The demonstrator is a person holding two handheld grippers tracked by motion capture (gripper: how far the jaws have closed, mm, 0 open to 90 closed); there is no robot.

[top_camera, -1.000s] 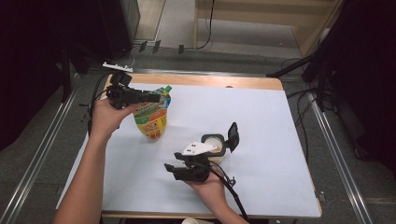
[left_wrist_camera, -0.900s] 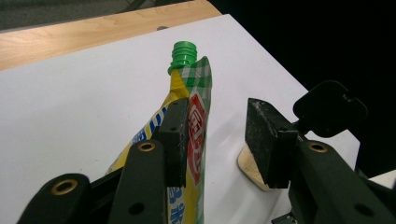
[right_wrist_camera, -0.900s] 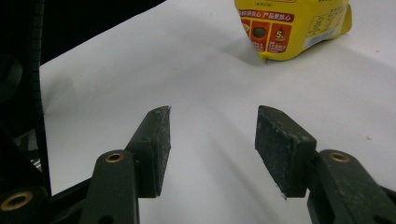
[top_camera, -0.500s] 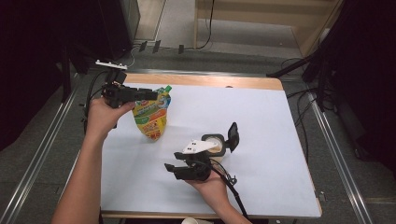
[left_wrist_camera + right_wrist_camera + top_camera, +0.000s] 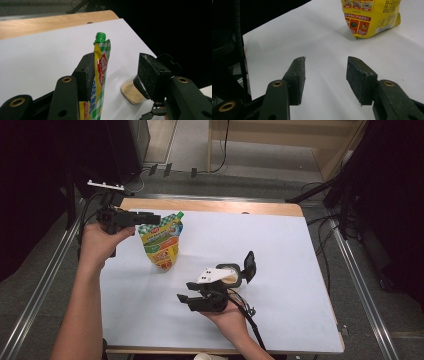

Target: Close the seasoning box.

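1. The left gripper (image 5: 150, 218) has just been opening its fingers; the yellow pouch (image 5: 161, 242) stands upright between them, touching only one pad.
2. The right gripper (image 5: 184, 299) hovers over the white surface (image 5: 280, 250), fingers apart and empty, having just narrowed slightly.
3. A small jar (image 5: 229, 274) lies beside it.

Your white table mat (image 5: 280, 250) is lit evenly from overhead and reads bright, near blown out in the left gripper view. Surroundings fall to black. Soft short shadow under the pouch (image 5: 372, 17). Your high view is slightly soft; near jaws in both gripper views are a bit blurred.
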